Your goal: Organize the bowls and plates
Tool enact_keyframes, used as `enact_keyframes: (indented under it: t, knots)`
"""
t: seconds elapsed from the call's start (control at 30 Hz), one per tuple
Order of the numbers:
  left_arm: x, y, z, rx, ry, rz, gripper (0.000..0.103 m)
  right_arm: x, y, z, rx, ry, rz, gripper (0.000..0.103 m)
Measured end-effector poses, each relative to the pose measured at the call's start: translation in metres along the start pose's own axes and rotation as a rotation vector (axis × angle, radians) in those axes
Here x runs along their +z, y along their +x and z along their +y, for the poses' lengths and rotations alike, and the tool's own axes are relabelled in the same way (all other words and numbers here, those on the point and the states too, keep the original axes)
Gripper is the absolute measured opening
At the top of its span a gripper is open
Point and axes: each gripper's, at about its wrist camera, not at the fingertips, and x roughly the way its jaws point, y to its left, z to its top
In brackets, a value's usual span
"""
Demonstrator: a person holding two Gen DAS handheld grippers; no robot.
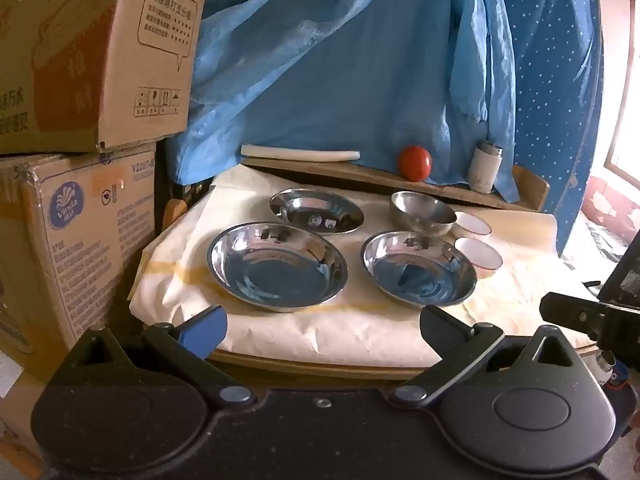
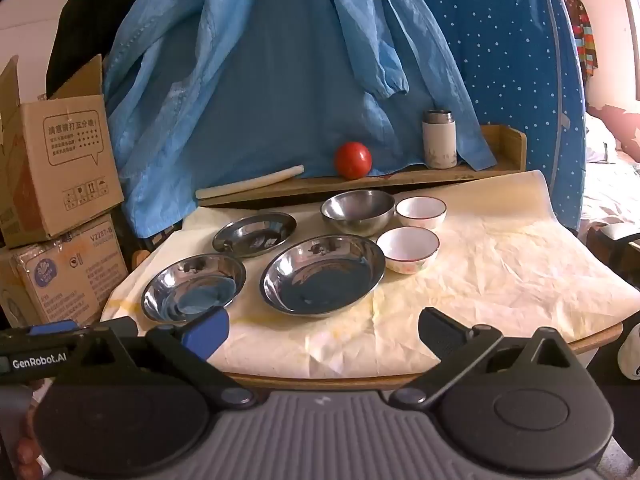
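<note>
Left gripper [image 1: 324, 322]: fingers spread wide, nothing between them; it hangs in front of the table's near edge, short of the dishes.
Right gripper [image 2: 324, 326]: also spread wide and empty, just off the near edge, to the right of the left one (whose body shows at the left edge of the right view).
Table [image 2: 592, 338]: wooden, covered by a creased cream cloth [image 2: 500, 264] with faint yellow stains.
Near left plate [image 1: 277, 266]: steel, shallow, front left of the cloth, closest to the left gripper.
Near right plate [image 1: 419, 267]: steel, beside the first, apart from it.
Far plate [image 1: 316, 211]: steel, smaller, behind the near left plate, not touching it.
Steel bowl [image 2: 358, 212]: upright, behind the near right plate, at the back of the cloth.
Back white bowl [image 2: 421, 212]: just right of the steel bowl, close enough that contact cannot be told.
Front white bowl [image 2: 408, 249]: red-rimmed, just beside the near right plate's right edge.
Shelf [image 2: 504, 148]: low wooden ledge behind the dishes, carrying a tomato [image 2: 353, 160], a white flask [image 2: 439, 140] and a pale stick [image 2: 250, 186] (material unclear).
Backdrop: blue cloth [image 2: 280, 80] hangs behind the shelf.
Boxes [image 1: 80, 80]: two cardboard cartons stacked at the left of the table.
</note>
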Motion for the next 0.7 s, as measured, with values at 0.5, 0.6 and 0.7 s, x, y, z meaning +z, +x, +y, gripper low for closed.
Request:
enact_keyframes:
  t: [0.5, 0.6, 0.7]
  knots:
    - [-0.0001, -0.0048, -0.0011, -0.009, 0.008, -0.02, 0.102, -0.0016, -0.0029, 0.0001, 0.003, 0.003, -0.008, 0.103]
    - [-0.0005, -0.004, -0.0018, -0.007, 0.013, -0.016, 0.102, -0.0019, -0.0029, 0.0002, 0.003, 0.003, -0.008, 0.103]
    - [-0.0006, -0.004, -0.0023, -0.01, 0.013, -0.015, 0.102, -0.004, -0.0013, 0.0003, 0.003, 0.004, -0.009, 0.103]
